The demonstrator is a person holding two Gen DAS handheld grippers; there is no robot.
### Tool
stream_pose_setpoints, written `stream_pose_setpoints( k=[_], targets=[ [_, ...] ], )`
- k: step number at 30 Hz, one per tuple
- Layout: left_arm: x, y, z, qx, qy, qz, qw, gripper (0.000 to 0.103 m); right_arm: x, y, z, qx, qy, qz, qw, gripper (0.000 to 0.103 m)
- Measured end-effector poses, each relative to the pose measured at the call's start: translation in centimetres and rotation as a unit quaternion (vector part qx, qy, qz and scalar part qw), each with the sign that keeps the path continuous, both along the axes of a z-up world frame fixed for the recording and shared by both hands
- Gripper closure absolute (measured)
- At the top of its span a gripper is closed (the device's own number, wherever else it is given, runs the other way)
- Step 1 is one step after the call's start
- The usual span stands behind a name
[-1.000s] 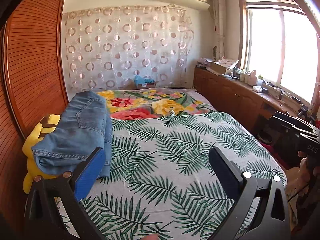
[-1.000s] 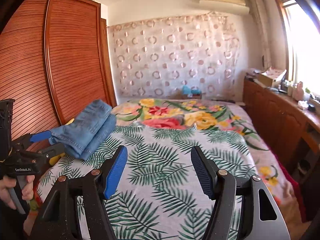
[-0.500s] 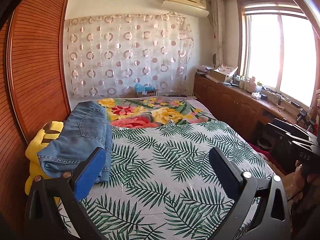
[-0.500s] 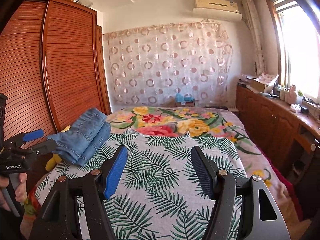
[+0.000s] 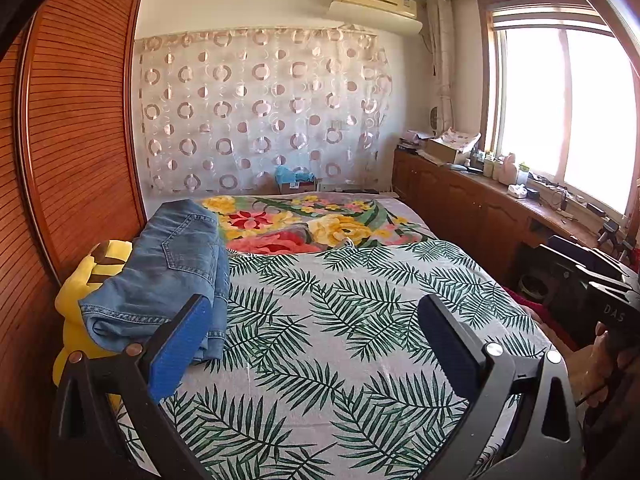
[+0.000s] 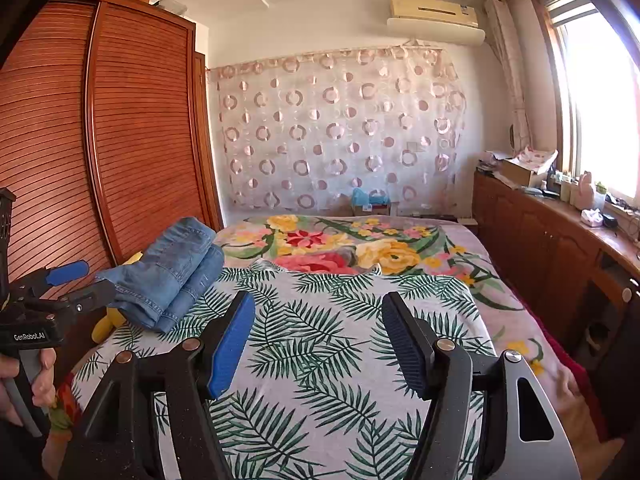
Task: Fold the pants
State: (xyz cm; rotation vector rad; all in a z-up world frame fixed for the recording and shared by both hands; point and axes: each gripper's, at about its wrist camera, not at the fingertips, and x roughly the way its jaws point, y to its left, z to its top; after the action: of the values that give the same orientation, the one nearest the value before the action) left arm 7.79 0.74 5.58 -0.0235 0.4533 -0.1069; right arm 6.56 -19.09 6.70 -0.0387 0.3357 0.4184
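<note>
Folded blue jeans (image 5: 168, 272) lie at the bed's left edge, partly on a yellow plush toy (image 5: 86, 280); they also show in the right wrist view (image 6: 172, 272). My left gripper (image 5: 312, 320) is open and empty, held above the bed, right of the jeans. It also shows at the left edge of the right wrist view (image 6: 76, 280). My right gripper (image 6: 318, 316) is open and empty above the palm-leaf sheet, apart from the jeans. Its body shows at the right edge of the left wrist view (image 5: 600, 280).
The bed (image 5: 360, 320) has a palm-leaf sheet and a floral blanket (image 5: 304, 224) at the far end. A wooden wardrobe (image 6: 120, 140) stands along the left. A low cabinet (image 6: 552, 232) with clutter runs under the window on the right.
Both grippers have pulled back and tilted up from the bed; more wall and ceiling show. The jeans have not moved. Both stay open.
</note>
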Motion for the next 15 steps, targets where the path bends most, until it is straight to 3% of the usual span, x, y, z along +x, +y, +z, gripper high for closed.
stream_pose_setpoints(
  k=[15],
  targets=[
    [-0.17, 0.01, -0.03, 0.001, -0.001, 0.0, 1.0, 0.0, -0.05, -0.15, -0.29, 0.001, -0.001, 0.002, 1.0, 0.035]
  ],
)
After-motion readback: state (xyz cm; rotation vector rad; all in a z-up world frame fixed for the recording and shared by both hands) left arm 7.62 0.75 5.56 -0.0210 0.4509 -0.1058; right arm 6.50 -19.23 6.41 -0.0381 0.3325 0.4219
